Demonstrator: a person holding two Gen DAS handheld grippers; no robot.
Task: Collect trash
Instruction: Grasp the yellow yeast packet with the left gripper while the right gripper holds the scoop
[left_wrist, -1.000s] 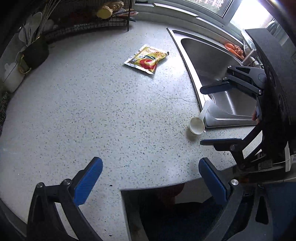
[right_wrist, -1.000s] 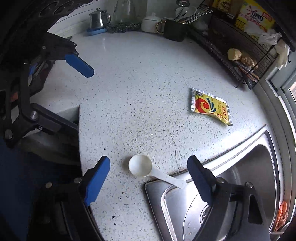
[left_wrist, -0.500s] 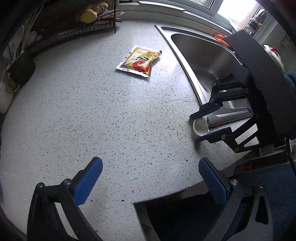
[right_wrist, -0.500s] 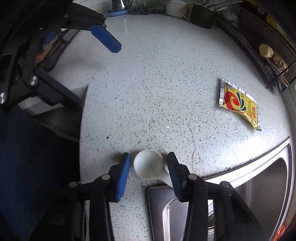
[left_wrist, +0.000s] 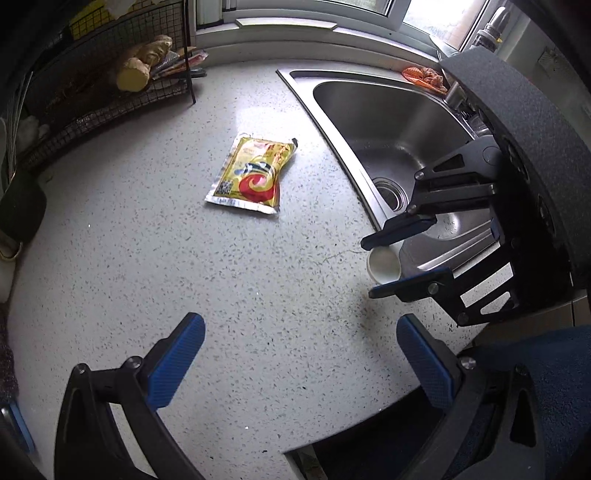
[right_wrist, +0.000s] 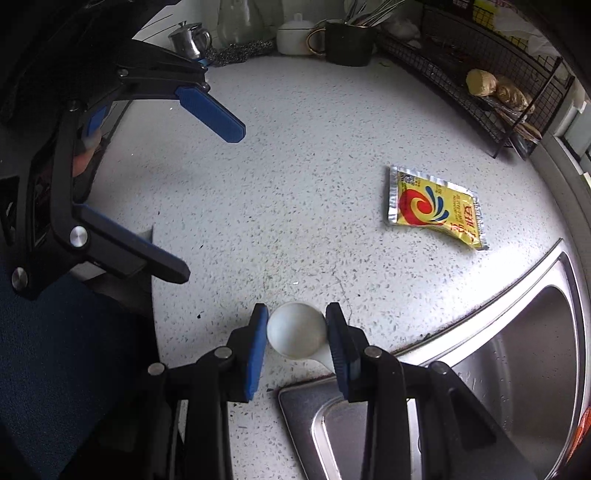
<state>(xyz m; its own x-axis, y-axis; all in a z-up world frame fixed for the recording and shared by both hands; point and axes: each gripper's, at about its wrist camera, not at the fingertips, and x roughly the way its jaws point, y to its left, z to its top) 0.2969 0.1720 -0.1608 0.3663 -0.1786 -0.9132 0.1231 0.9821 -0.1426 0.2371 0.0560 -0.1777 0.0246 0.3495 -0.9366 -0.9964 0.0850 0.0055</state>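
Scoop, bowl at the sink corner with its handle running back over the rim, sits between the closing right gripper pads; left gripper hangs open, well apart.

Home kitchen: steel sink, speckled countertop, wire rack, kettle.

Bright daylight from the window; soft glare on the tabletop near its far edge. Sharp centres, heavy fisheye bending, dark vignetted corners.
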